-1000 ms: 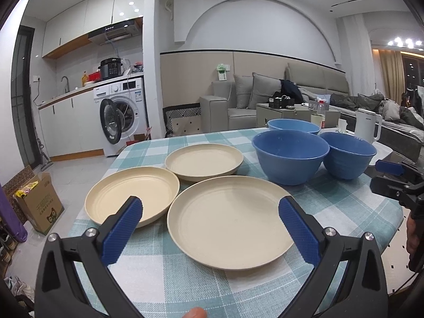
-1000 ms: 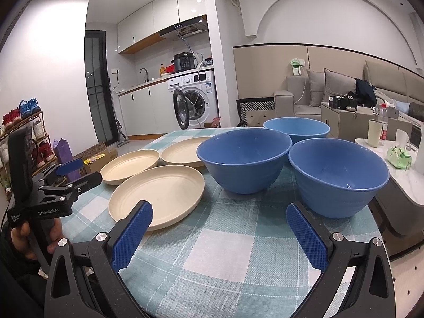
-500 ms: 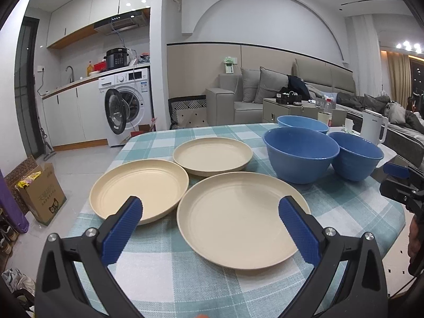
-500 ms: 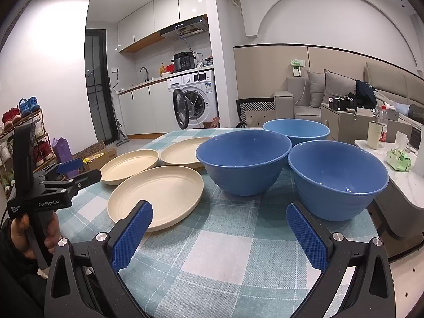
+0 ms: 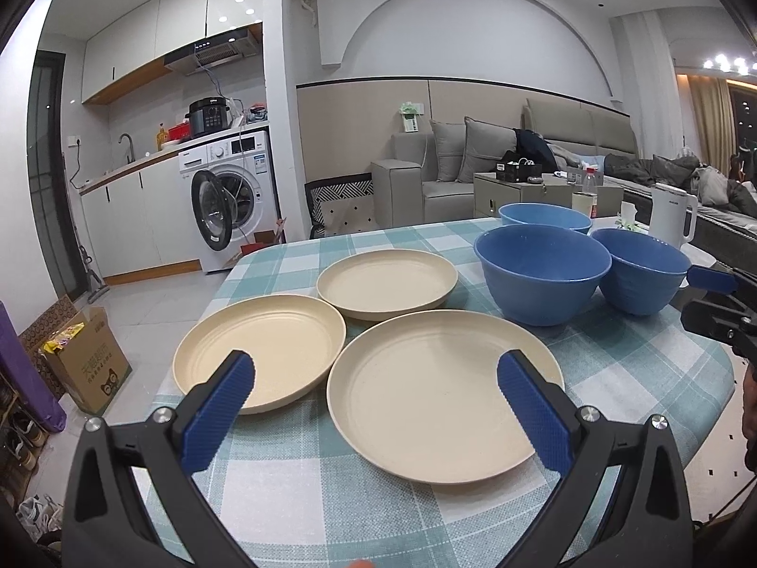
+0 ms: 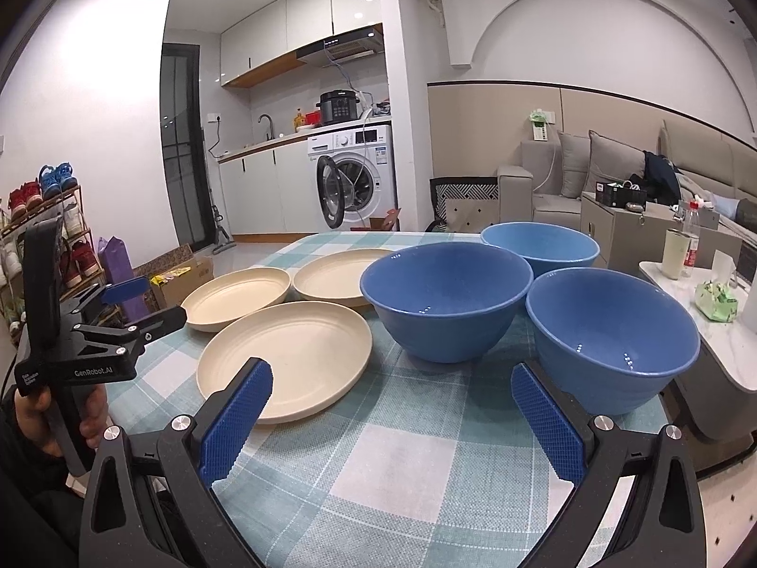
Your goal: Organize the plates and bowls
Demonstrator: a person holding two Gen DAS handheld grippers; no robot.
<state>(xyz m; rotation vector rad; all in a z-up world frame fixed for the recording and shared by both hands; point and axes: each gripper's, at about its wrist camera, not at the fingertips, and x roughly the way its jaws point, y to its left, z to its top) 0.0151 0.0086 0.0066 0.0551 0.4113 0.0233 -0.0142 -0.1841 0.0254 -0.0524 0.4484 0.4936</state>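
Three cream plates lie on the checked tablecloth (image 5: pixel 303 487): a near plate (image 5: pixel 440 393), a left plate (image 5: pixel 265 350) and a far plate (image 5: pixel 385 281). Three blue bowls stand to their right: a middle bowl (image 5: pixel 541 270), a right bowl (image 5: pixel 638 267) and a far bowl (image 5: pixel 544 217). My left gripper (image 5: pixel 374 378) is open and empty, above the near edge in front of the near plate. My right gripper (image 6: pixel 392 388) is open and empty, in front of the middle bowl (image 6: pixel 444 298) and right bowl (image 6: pixel 610 336). Each gripper shows in the other's view, the left (image 6: pixel 142 303) and the right (image 5: pixel 719 293).
A white side table (image 6: pixel 709 312) with a cup, bottle and green packet stands right of the table. A white kettle (image 5: pixel 672 213) stands behind the bowls. A cardboard box (image 5: pixel 85 364) sits on the floor at the left. A washing machine and sofa are far behind.
My left gripper has drawn back and swung a little left, so the plates sit further right in its view. The right gripper has barely moved. Both stay open.
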